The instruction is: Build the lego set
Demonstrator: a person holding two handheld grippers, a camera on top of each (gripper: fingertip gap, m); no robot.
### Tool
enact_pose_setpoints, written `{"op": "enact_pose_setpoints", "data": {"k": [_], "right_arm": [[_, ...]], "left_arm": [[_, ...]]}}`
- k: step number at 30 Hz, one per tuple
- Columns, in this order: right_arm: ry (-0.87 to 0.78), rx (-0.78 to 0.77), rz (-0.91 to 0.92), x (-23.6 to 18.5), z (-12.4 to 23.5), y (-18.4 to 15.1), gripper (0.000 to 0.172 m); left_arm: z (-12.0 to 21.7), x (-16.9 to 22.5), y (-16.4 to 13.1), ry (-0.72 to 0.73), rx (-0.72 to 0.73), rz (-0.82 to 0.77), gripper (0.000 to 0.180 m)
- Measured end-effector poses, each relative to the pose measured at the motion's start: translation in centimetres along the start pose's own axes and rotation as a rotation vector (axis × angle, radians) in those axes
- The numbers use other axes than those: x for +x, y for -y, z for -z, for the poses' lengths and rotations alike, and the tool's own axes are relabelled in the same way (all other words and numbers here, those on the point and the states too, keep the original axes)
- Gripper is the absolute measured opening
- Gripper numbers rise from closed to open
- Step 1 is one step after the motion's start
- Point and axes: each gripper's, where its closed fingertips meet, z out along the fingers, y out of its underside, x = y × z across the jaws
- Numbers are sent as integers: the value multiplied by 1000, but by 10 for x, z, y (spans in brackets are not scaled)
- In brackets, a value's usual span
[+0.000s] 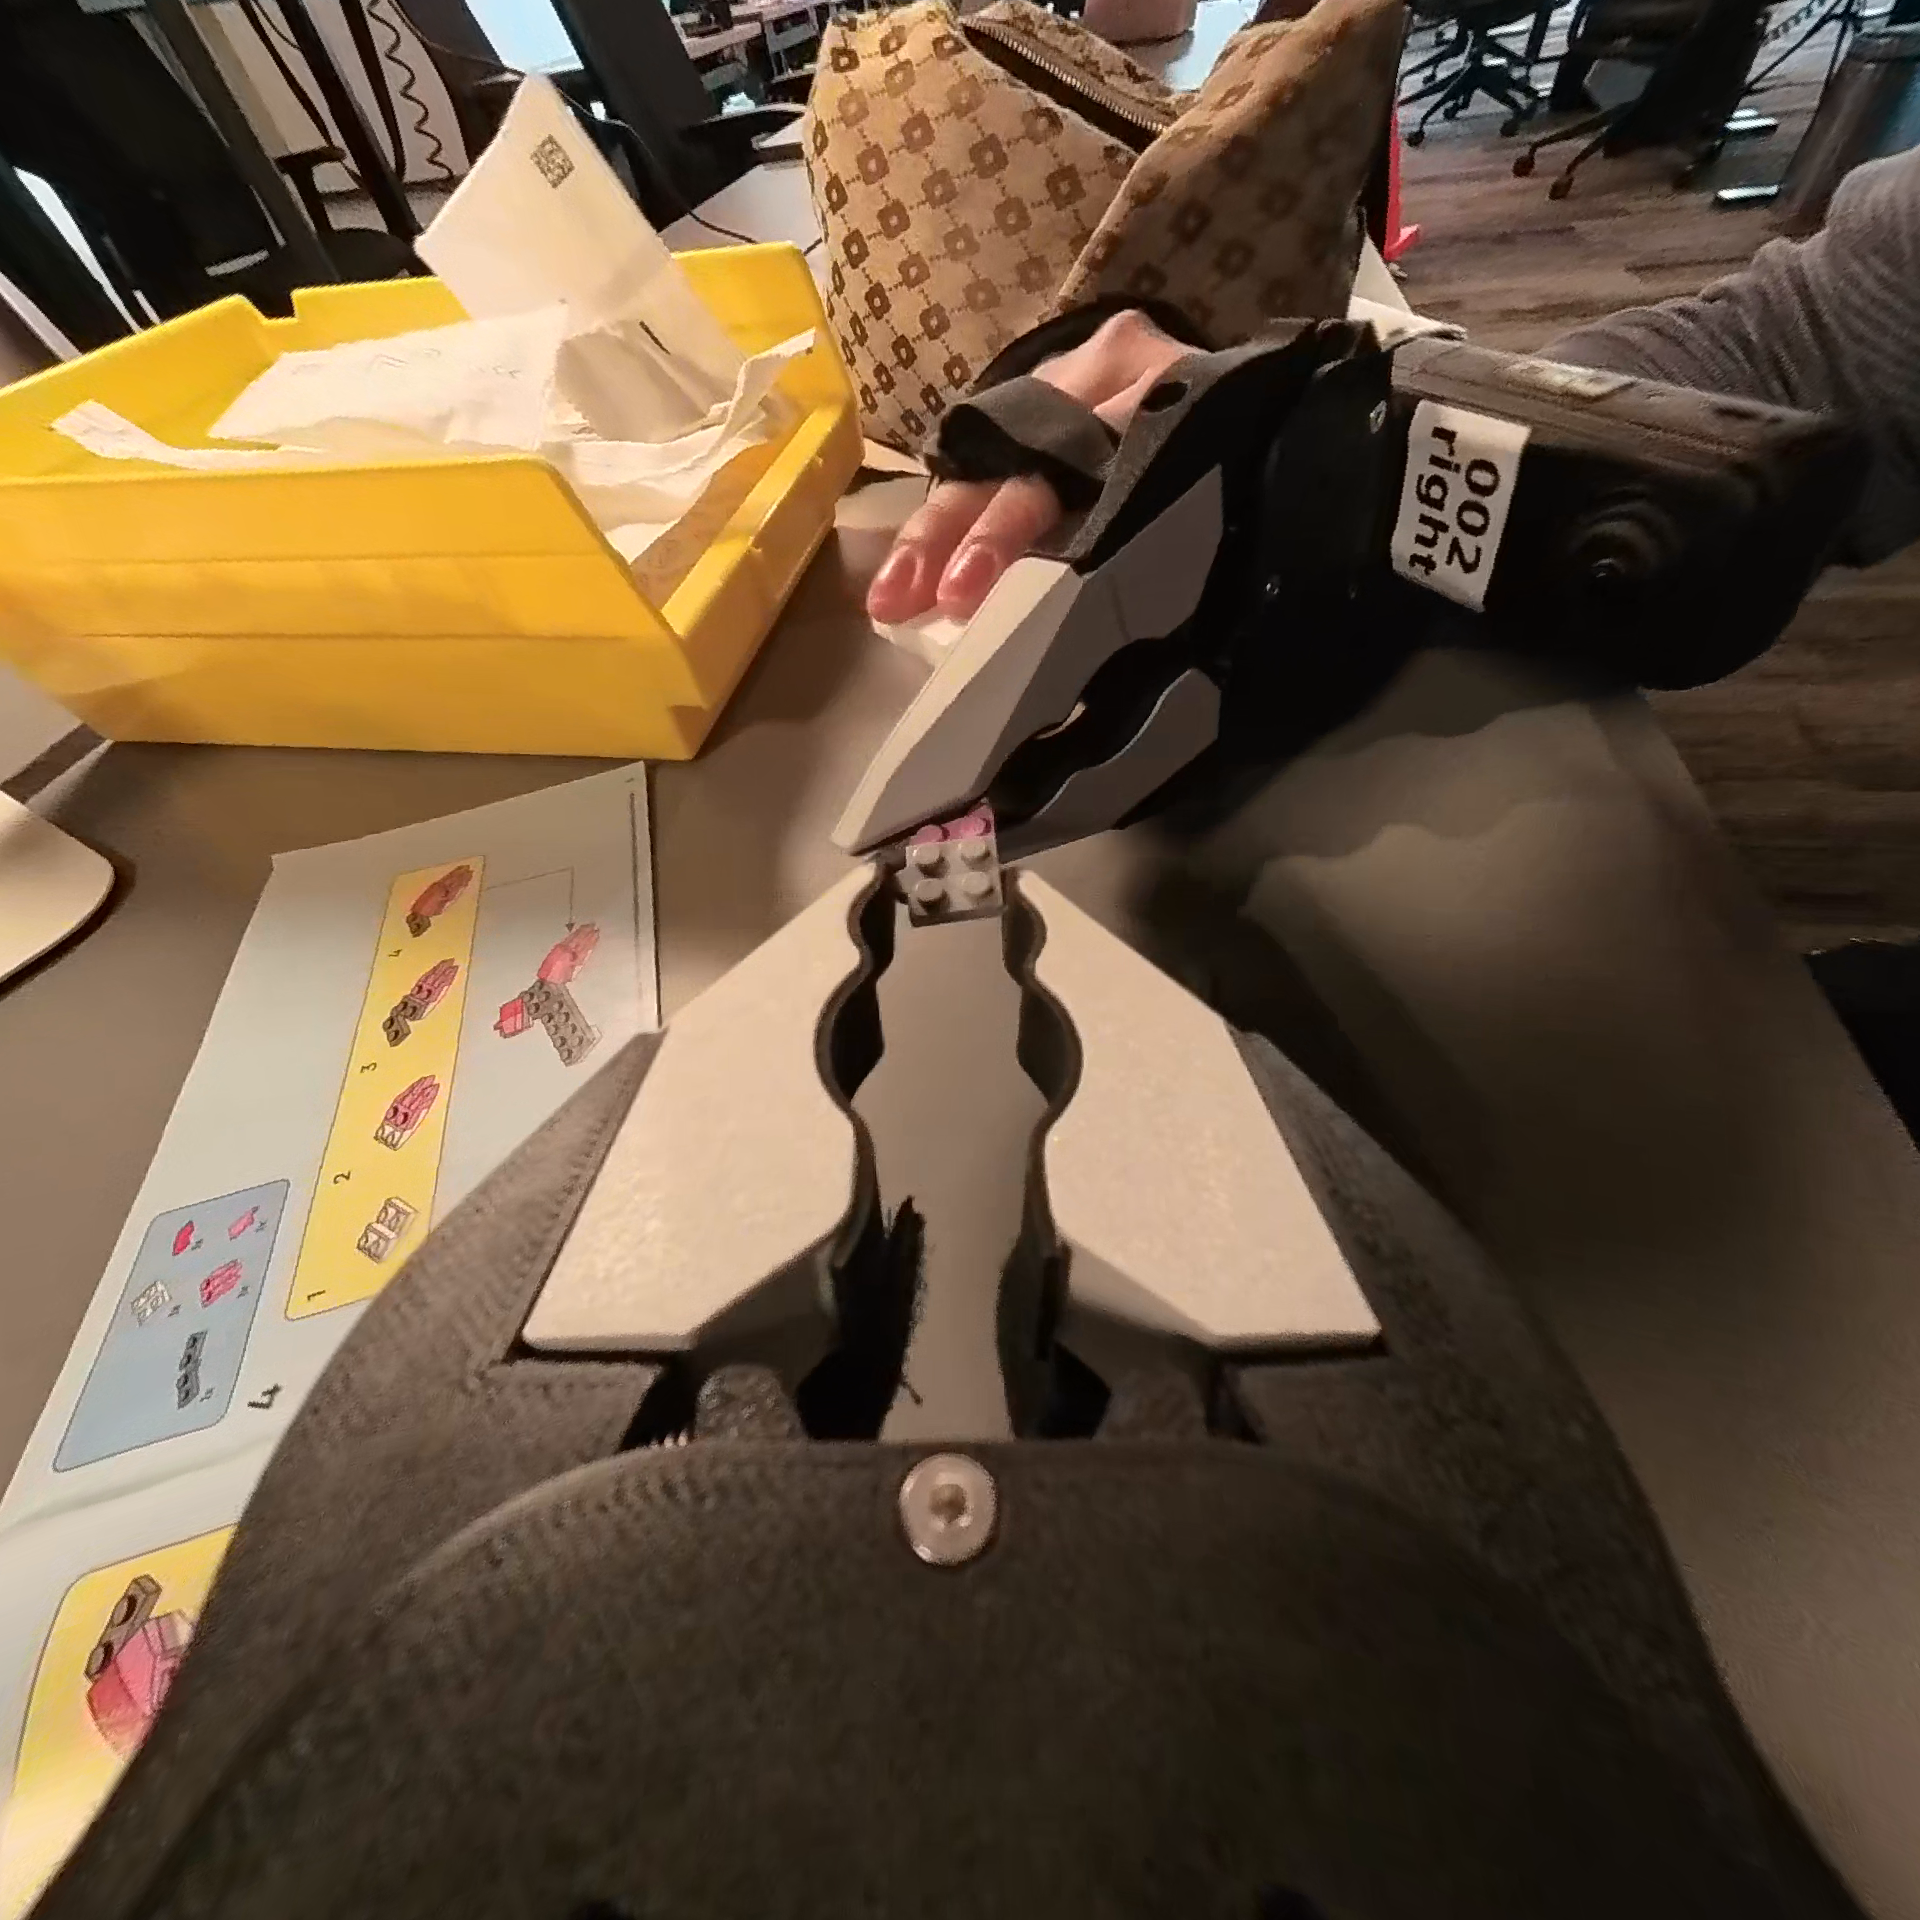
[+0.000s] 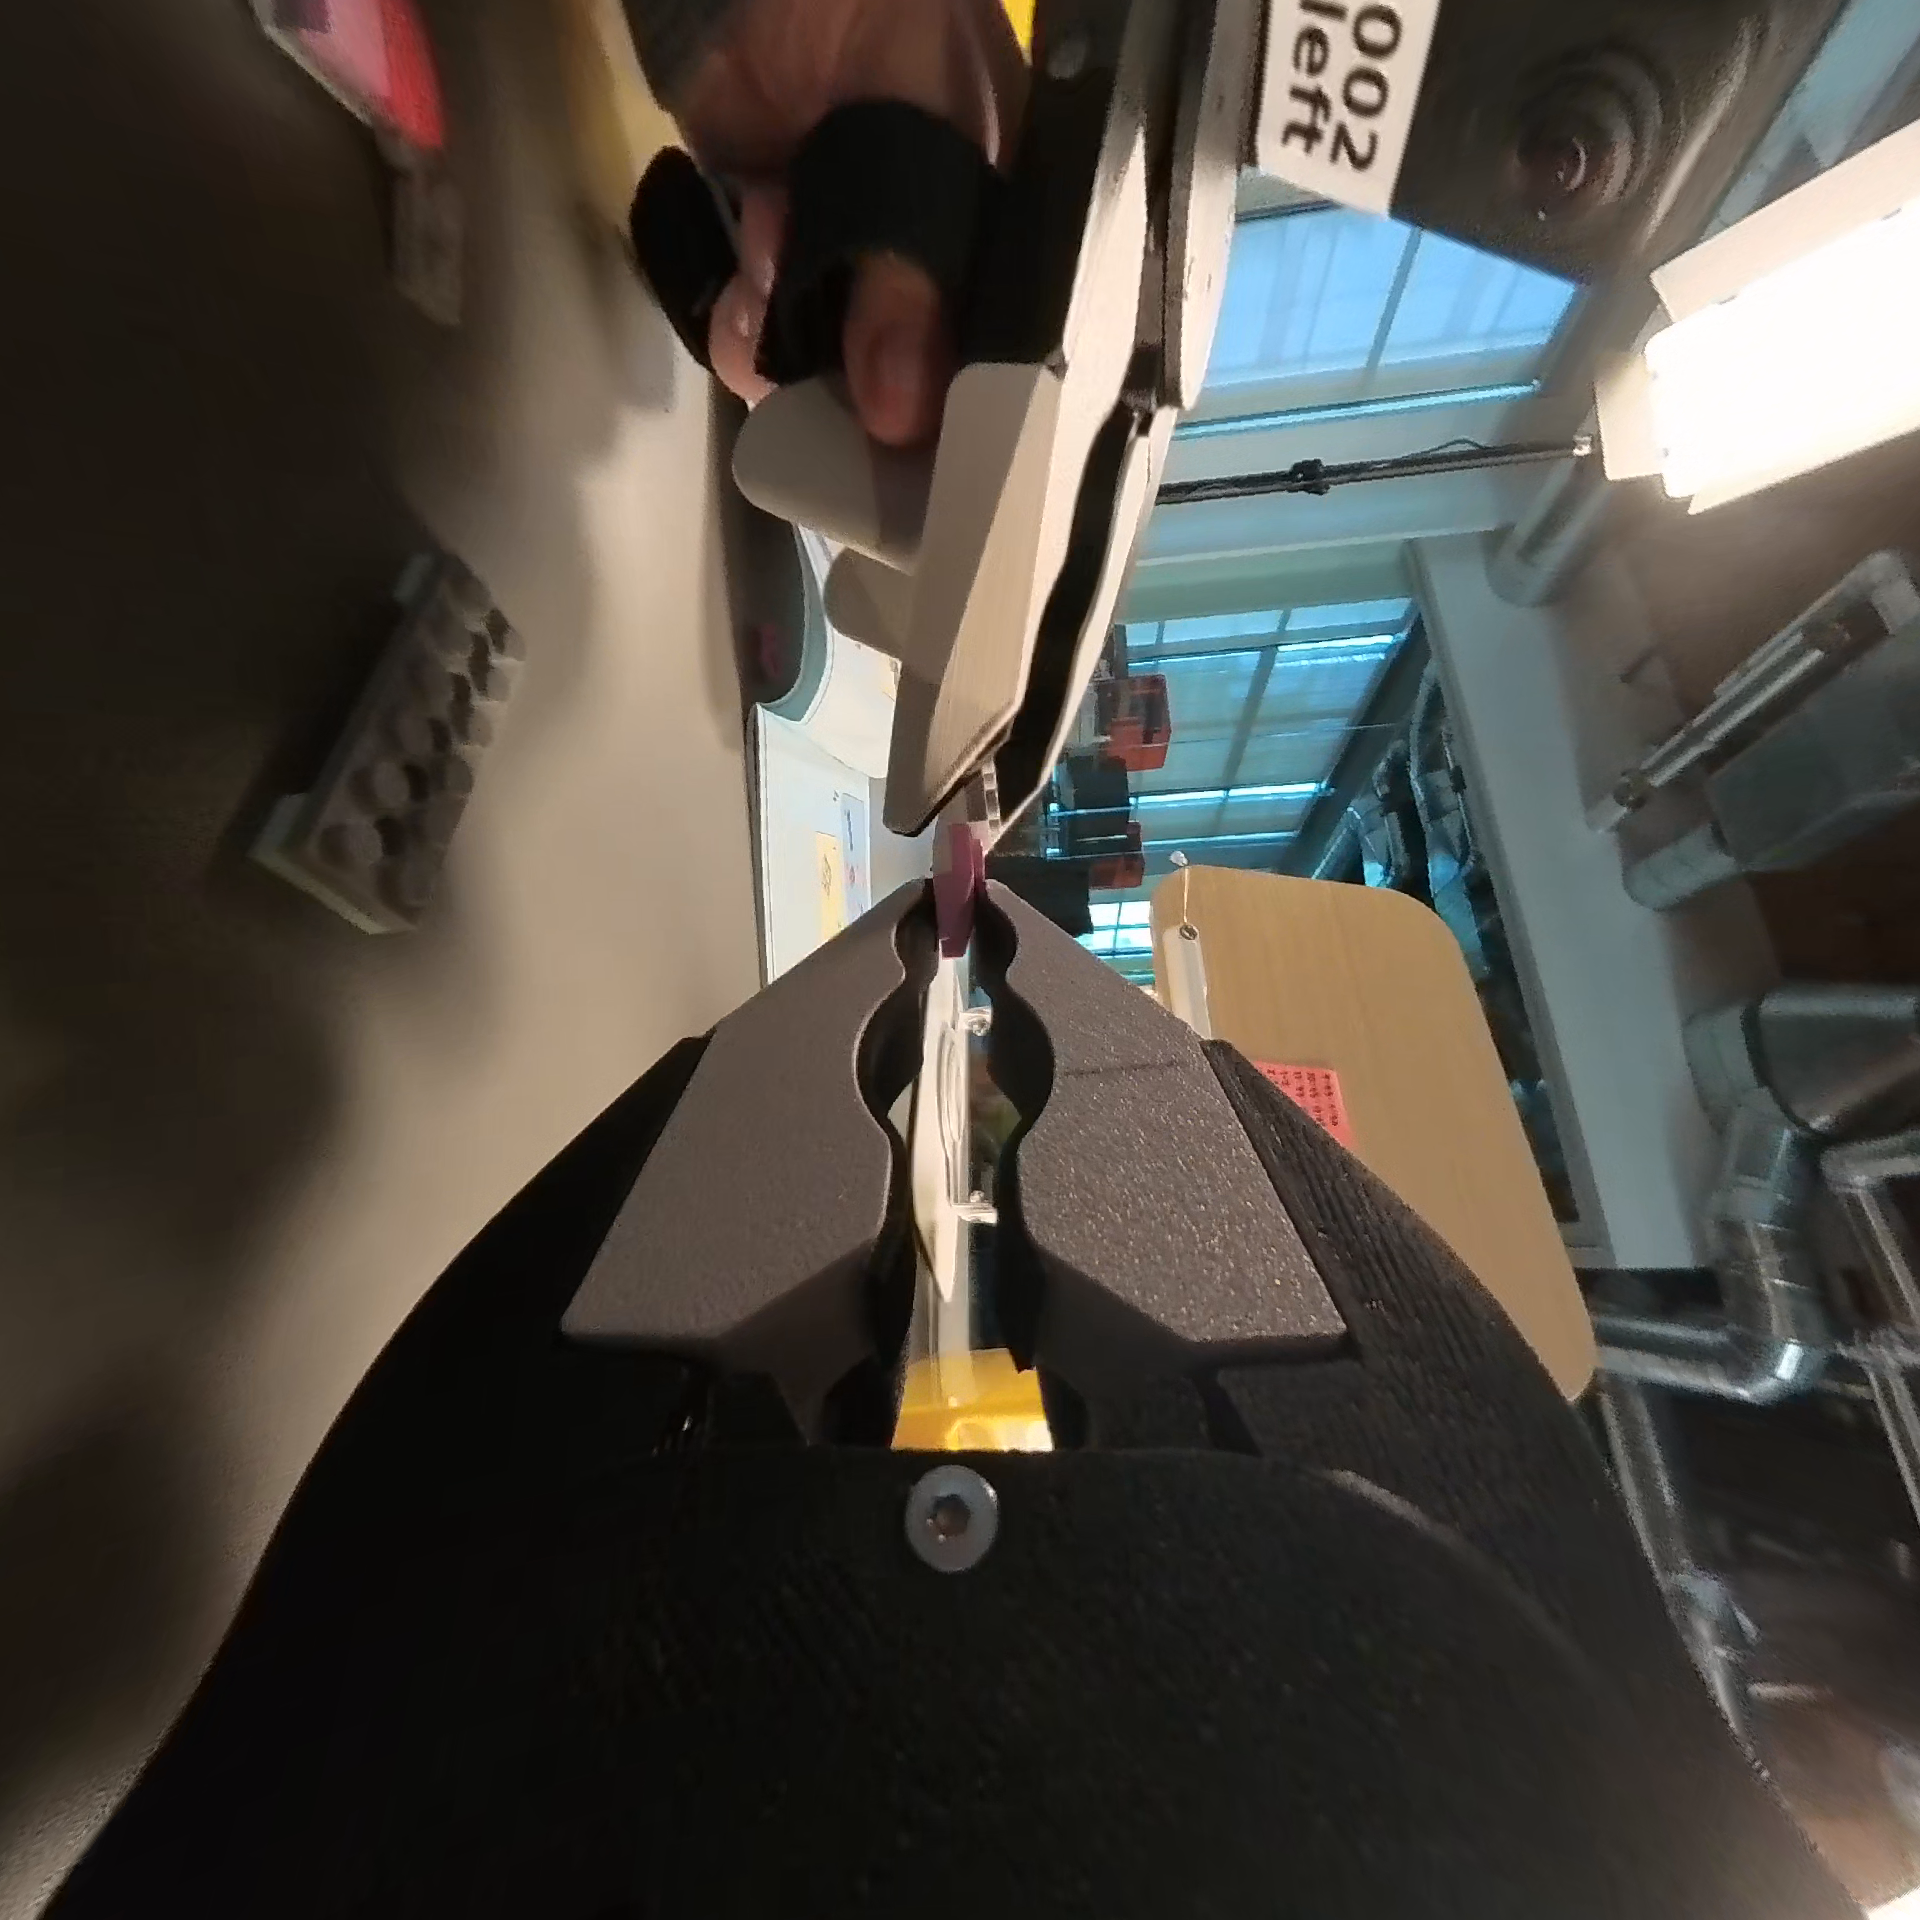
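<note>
- The left gripper (image 1: 954,883) pinches one small grey brick (image 1: 957,879) with four studs on top; both pale fingertips (image 1: 831,935) press its sides.
- The right gripper (image 1: 935,831) comes in from the upper right, its two fingers pressed together on one pink piece (image 1: 968,828) that sits right against the far edge of the grey brick (the two pieces touch, and both are held above the table).
- In the right wrist view the same pink piece (image 2: 958,894) shows edge-on, clamped between the dark fingertips (image 2: 873,935), with the left gripper's tips (image 2: 951,821) just beyond it.
- One hand (image 1: 997,520) holds the right gripper, strapped in with a dark band, two fingertips showing; a grey sleeve runs off to the right.
- One instruction sheet (image 1: 343,1091) lies flat on the grey table (image 1: 1403,1091), just left of the left gripper, printed with coloured building steps.
- One long dark grey brick (image 2: 384,769) with two rows of studs lies on the table, well apart from both grippers.
- One yellow bin (image 1: 364,603) stands farther back on the left, holding crumpled white paper (image 1: 582,395).
- One patterned tan bag (image 1: 1039,208) sits behind the bin and the hand.
</note>
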Motion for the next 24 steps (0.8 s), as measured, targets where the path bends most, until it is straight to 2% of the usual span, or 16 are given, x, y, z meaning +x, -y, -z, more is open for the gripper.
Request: {"op": "enact_pose_setpoints", "data": {"k": [4, 9, 13, 16, 21, 24], "right_arm": [[15, -19, -26, -1, 1, -6, 9], [21, -175, -151, 3, 6, -54, 11], [-20, -226, -247, 4, 5, -72, 6], [-30, -229, -268, 4, 4, -75, 5], [-14, -223, -269, -1, 1, -74, 5], [-17, -213, -292, -1, 1, -73, 4]], "left_arm": [[2, -6, -7, 5, -49, 35, 19], [4, -9, -40, -13, -257, 57, 19], [1, -2, -61, -27, -391, -25, 19], [-1, 3, -61, -46, -391, -57, 19], [0, 7, -61, -82, -384, -14, 20], [0, 7, -62, -91, -385, 16, 26]]}}
